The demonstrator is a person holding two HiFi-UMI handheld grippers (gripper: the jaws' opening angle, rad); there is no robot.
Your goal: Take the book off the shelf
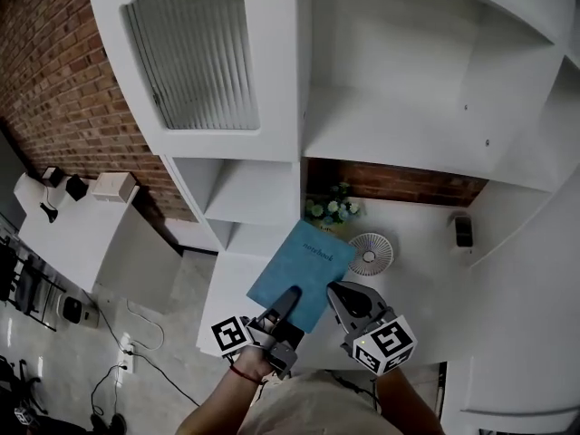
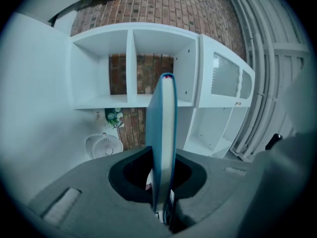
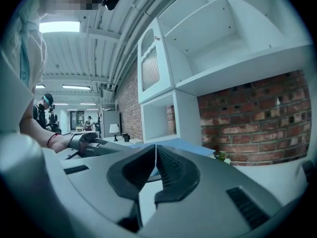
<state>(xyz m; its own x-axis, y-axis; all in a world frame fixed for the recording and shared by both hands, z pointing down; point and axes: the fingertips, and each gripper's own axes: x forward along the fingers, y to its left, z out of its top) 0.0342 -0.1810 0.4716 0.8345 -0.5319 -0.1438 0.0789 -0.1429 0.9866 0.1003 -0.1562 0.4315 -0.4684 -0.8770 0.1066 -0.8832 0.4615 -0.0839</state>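
Observation:
A thin blue book (image 1: 304, 272) hangs in the air over the white desk top (image 1: 417, 279), below the white shelf unit (image 1: 399, 116). My left gripper (image 1: 288, 302) is shut on the book's near corner. In the left gripper view the book (image 2: 166, 128) stands edge-on between the jaws of the left gripper (image 2: 161, 180), which press on both covers. My right gripper (image 1: 337, 292) hovers just right of the book with its jaws together and nothing in them. The right gripper view shows the right gripper (image 3: 155, 148) closed, with the book (image 3: 194, 146) just beyond it.
A small white fan (image 1: 371, 253), a pot of flowers (image 1: 332, 208) and a small dark device (image 1: 463, 230) stand on the desk top. A cabinet door with ribbed glass (image 1: 195, 53) is at the upper left. Low white cubbies (image 1: 249, 193) sit left of the book. A brick wall (image 1: 54, 71) runs along the left.

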